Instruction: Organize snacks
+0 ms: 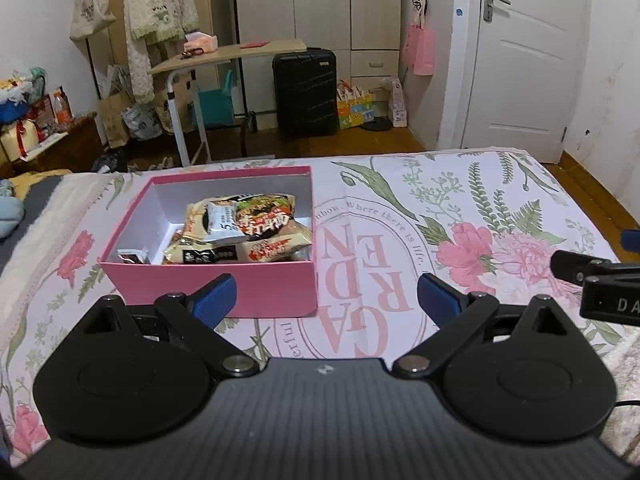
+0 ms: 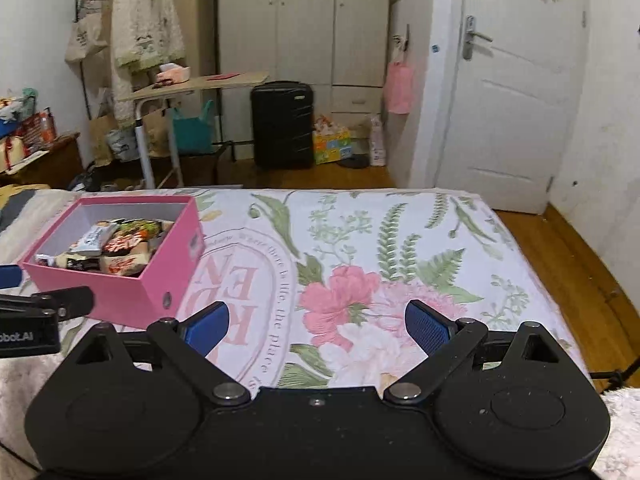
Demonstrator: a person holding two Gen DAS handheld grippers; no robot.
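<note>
Surface: a bed spread with a white cotton sheet printed with pink flowers, green ferns and pink lettering [image 2: 360, 264]; it lies under and ahead of both pairs of fingers.
Room: past the foot of the bed, well beyond the fingertips, stand a black hard-shell suitcase [image 1: 304, 92], a pale wooden side table on white legs [image 1: 228, 54], a beige wardrobe [image 1: 320, 4] and a white panelled door [image 1: 524, 60]; the floor is brown wood.
Box: an open pink cardboard box with a white inside [image 1: 208, 292] sits on the sheet, just ahead of the left gripper's left finger and well to the left of the right gripper's fingers.
Snacks: crinkled noodle and snack packets [image 1: 248, 228] are piled inside the box.
Left gripper [image 1: 326, 300]: tilted down toward the sheet, blue-padded fingers spread wide, nothing between them.
Right gripper [image 2: 316, 330]: tilted down over the flower print, fingers spread wide, empty.
</note>
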